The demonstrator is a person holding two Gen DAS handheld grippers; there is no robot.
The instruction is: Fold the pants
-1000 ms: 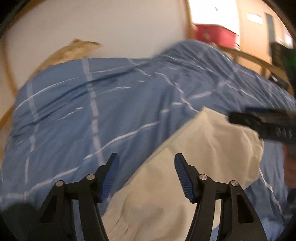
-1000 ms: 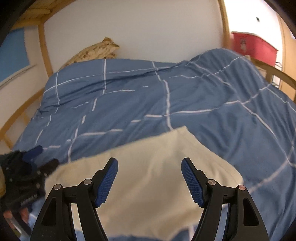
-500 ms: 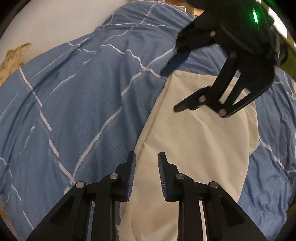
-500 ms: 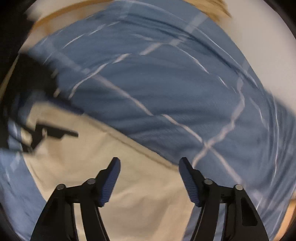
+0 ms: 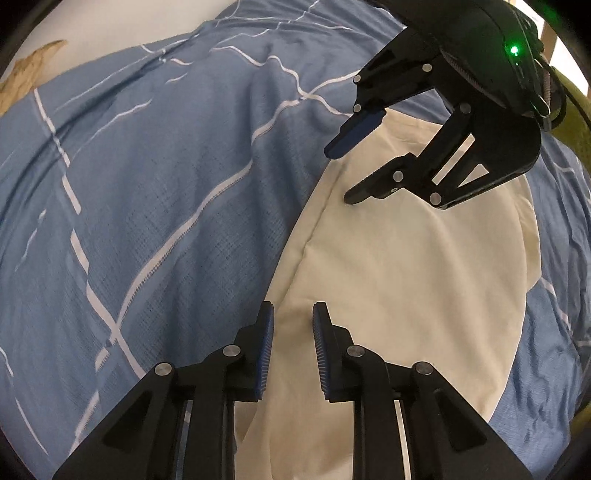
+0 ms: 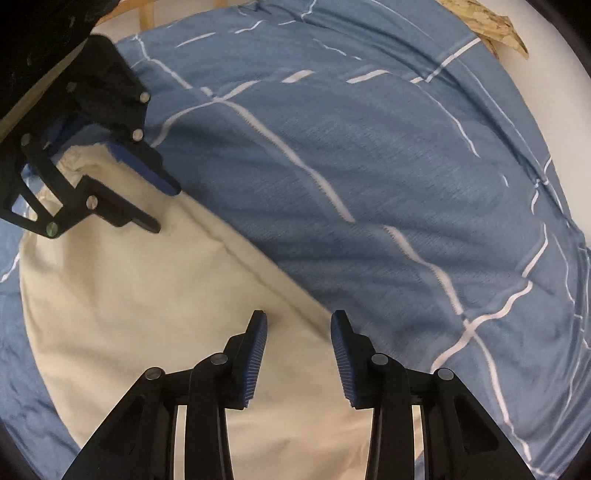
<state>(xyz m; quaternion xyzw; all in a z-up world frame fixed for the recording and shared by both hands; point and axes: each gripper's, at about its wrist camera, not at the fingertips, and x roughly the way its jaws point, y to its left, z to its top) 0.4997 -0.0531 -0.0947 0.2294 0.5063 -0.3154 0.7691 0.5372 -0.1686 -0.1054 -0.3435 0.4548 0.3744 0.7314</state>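
Note:
Cream pants (image 5: 406, 266) lie folded flat on a blue bedspread with white lines (image 5: 147, 184); they also show in the right wrist view (image 6: 129, 302). My left gripper (image 5: 292, 314) is open with a narrow gap, empty, just over the pants' left edge at one end. My right gripper (image 6: 298, 321) is open and empty, straddling the same long edge near the other end. Each gripper shows in the other's view: the right one (image 5: 347, 173) and the left one (image 6: 162, 206), both with jaws apart over the cloth.
The bedspread (image 6: 369, 166) covers the bed all around the pants. A tan patterned pillow (image 6: 484, 26) lies at the far end by a white wall. A wooden bed frame (image 6: 147, 11) runs along the side.
Both grippers have swung down from a level view to point at the pants' long edge from opposite ends. The left jaws have narrowed from wide open; the right jaws have also narrowed.

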